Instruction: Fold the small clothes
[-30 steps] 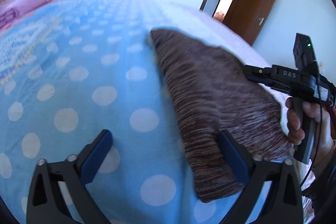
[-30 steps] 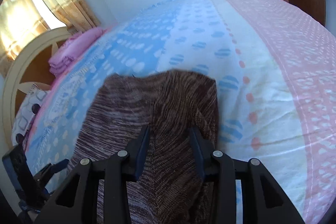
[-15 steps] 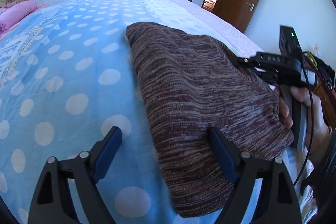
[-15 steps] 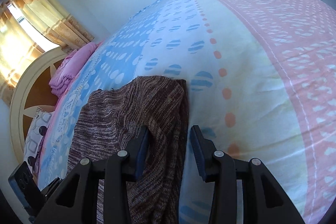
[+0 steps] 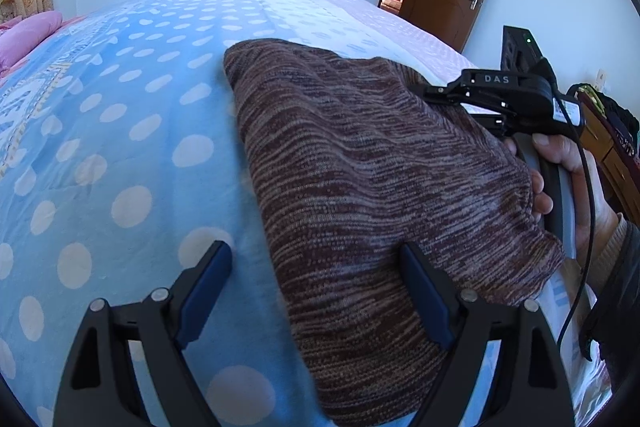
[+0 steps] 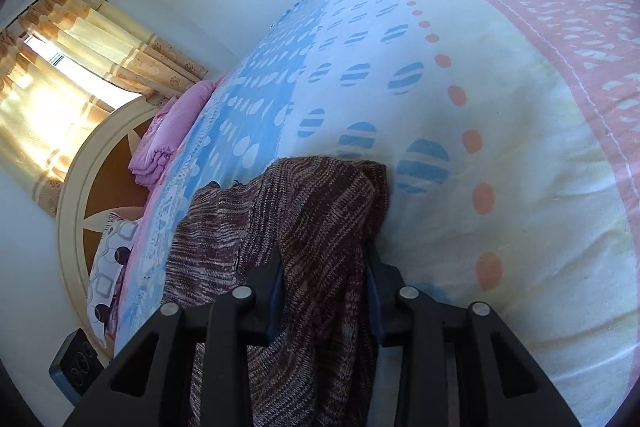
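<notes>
The brown knit top (image 5: 360, 163) lies on the dotted bedspread (image 5: 120, 131), its far edge pinched in the right gripper (image 6: 322, 291). The left gripper (image 5: 316, 291) hovers wide apart over the near hem, seemingly not touching. Carry the pinched edge across low and level so the layers meet squarely.
</notes>
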`<state>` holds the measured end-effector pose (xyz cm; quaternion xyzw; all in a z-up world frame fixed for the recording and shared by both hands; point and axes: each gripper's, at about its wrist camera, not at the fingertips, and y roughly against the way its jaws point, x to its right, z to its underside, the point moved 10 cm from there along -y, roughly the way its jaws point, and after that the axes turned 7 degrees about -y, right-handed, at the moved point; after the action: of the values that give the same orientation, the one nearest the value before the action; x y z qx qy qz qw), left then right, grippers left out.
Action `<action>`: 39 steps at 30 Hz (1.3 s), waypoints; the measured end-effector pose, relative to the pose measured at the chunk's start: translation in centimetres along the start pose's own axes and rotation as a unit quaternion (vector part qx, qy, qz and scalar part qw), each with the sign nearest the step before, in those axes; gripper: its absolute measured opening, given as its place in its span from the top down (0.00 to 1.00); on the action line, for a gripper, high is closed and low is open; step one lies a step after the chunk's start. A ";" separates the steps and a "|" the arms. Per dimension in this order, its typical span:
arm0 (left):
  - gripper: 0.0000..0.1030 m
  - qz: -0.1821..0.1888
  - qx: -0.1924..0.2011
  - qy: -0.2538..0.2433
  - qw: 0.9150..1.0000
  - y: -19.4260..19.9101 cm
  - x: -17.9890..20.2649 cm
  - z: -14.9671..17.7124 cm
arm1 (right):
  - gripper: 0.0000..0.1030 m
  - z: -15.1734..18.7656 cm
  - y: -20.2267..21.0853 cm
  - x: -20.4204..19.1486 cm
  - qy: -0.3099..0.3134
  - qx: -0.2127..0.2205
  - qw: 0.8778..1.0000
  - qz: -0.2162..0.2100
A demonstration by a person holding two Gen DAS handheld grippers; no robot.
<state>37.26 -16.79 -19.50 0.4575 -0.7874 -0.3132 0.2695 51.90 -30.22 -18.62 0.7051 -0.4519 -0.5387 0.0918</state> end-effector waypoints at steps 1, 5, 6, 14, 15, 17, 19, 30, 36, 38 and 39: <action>0.15 0.000 0.000 0.000 1.000 0.0 0.0 0.0 | 0.71 0.1 0.0 -0.1 0.002 0.003 1.000 0.000; 0.17 0.007 0.002 0.002 1.000 0.0 0.1 -0.2 | 0.73 0.2 0.1 -0.1 0.005 0.005 1.000 -0.005; 0.19 0.012 0.004 0.004 1.000 0.0 0.1 -0.2 | 0.73 0.3 0.1 -0.1 0.005 0.004 1.000 -0.007; 0.42 0.059 0.018 0.015 0.998 0.3 0.7 -0.4 | 0.75 0.4 0.3 -0.2 0.008 0.010 1.000 -0.013; 0.43 0.059 0.018 0.013 0.998 0.3 0.8 -0.4 | 0.75 0.6 0.4 -0.5 0.018 0.010 1.000 -0.011; 0.44 0.056 0.014 0.010 0.998 0.1 0.9 -0.5 | 0.76 0.6 0.3 -0.4 0.017 0.010 1.000 -0.011; 0.45 0.051 0.013 0.005 0.999 0.1 1.0 -0.5 | 0.76 0.4 0.2 -0.2 0.012 0.010 1.000 -0.010; 0.57 0.017 0.011 -0.029 0.999 0.3 1.7 -0.5 | 0.77 0.6 0.5 -0.3 0.041 0.030 0.998 0.026; 0.67 0.012 0.001 -0.029 0.999 0.9 2.0 -0.6 | 0.78 1.0 0.8 -0.9 0.057 0.039 0.995 0.073; 0.70 0.018 -0.006 -0.016 1.000 1.0 1.6 -0.7 | 0.79 1.2 1.3 -1.3 0.054 0.045 0.995 0.076; 0.72 0.019 -0.008 -0.012 1.000 1.1 1.5 -0.8 | 0.79 1.3 1.5 -1.5 0.054 0.047 0.995 0.076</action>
<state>36.57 -17.86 -17.94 0.4361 -0.7966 -0.3199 0.2699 49.97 -29.47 -17.23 0.7000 -0.5234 -0.4698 0.1233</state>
